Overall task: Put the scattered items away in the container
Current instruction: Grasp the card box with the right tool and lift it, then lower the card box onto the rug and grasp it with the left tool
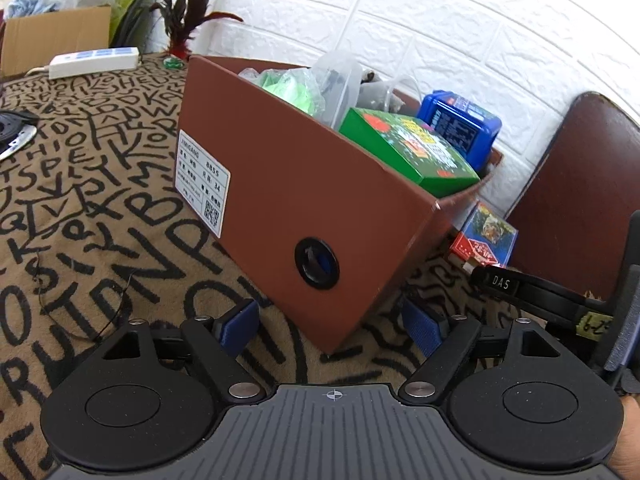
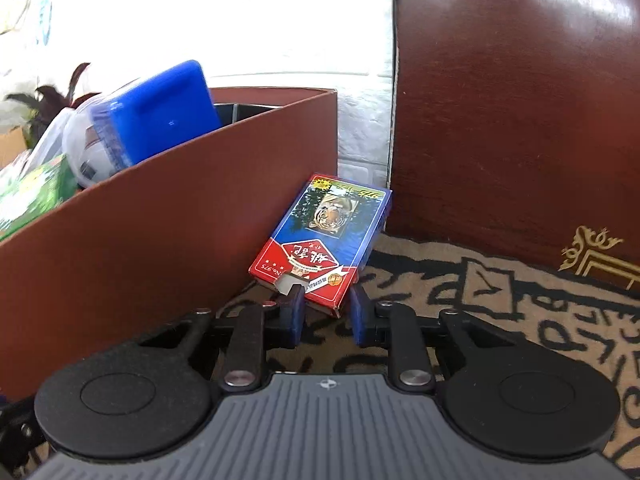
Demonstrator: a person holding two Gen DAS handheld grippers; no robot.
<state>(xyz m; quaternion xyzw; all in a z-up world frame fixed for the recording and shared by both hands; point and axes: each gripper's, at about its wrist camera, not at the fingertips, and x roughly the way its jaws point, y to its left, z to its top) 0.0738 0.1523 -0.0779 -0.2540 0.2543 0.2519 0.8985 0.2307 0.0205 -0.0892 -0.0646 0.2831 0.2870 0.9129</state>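
Note:
A brown box [image 1: 300, 184] stands on the letter-patterned cloth, holding a green carton [image 1: 408, 152], a blue case [image 1: 460, 128] and plastic bags [image 1: 304, 88]. My left gripper [image 1: 332, 326] is open just before the box's near corner, with nothing between its blue pads. In the gap to the right of the box [image 2: 140, 232] lies a red and blue pack of playing cards [image 2: 324, 232] with a tiger picture, leaning on the box wall. My right gripper [image 2: 326, 314] is shut on the pack's near end, a pad on each side. The pack [image 1: 486, 236] also shows in the left wrist view.
A dark red-brown panel [image 2: 520, 100] stands upright close to the right of the pack, against a white brick-pattern wall. At the far left are a white power strip [image 1: 94, 62], a cardboard carton [image 1: 56, 36], a dark-leaved plant [image 1: 184, 12] and a thin black wire [image 1: 80, 312].

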